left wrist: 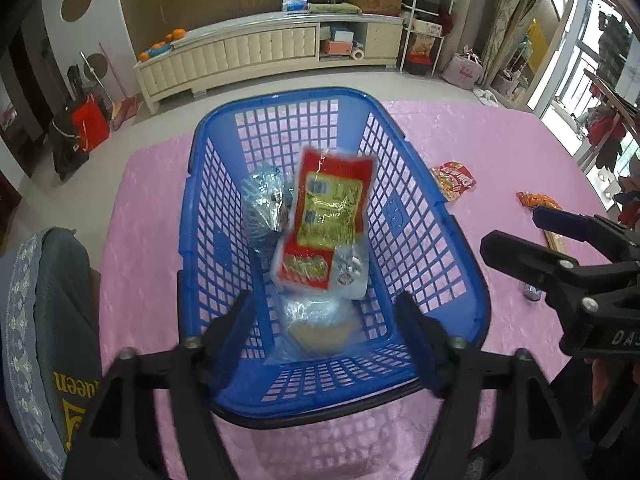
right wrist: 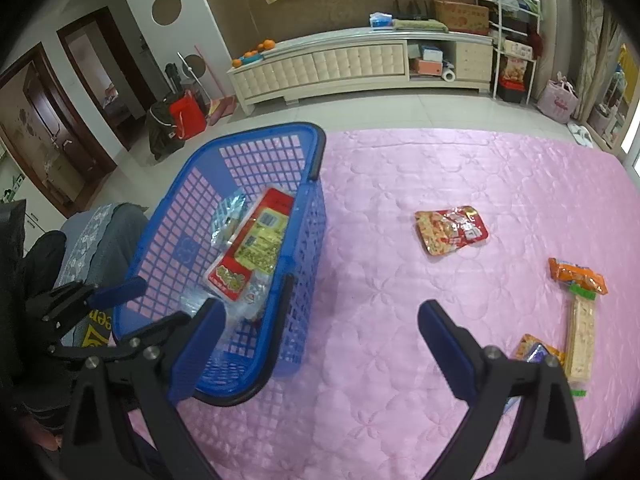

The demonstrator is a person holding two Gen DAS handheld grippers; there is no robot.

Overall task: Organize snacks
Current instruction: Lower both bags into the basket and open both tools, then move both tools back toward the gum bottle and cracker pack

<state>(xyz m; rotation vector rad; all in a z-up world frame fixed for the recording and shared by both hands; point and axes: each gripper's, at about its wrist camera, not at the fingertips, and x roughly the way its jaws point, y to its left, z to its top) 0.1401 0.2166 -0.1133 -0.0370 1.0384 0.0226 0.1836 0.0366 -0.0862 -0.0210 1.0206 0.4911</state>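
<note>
A blue mesh basket [left wrist: 208, 184] [right wrist: 168, 216] stands on the pink tablecloth. Inside it a red and yellow snack packet [left wrist: 326, 220] [right wrist: 256, 248] looks blurred, lying over a silver packet [left wrist: 264, 204] and a clear bag [left wrist: 316, 328]. My left gripper [left wrist: 326, 320] is open and empty just above the basket's near end. My right gripper [right wrist: 320, 332] is open and empty, right of the basket; it also shows in the left wrist view [left wrist: 516, 228]. On the cloth lie a red packet [right wrist: 452, 230] [left wrist: 454, 180], an orange packet [right wrist: 576, 276], a long cracker pack [right wrist: 580, 340] and a small orange and purple packet [right wrist: 536, 350].
A person's knee with a blue patterned cloth [left wrist: 44, 320] is at the table's left edge. A white TV cabinet [right wrist: 360, 64] stands across the tiled floor beyond the table.
</note>
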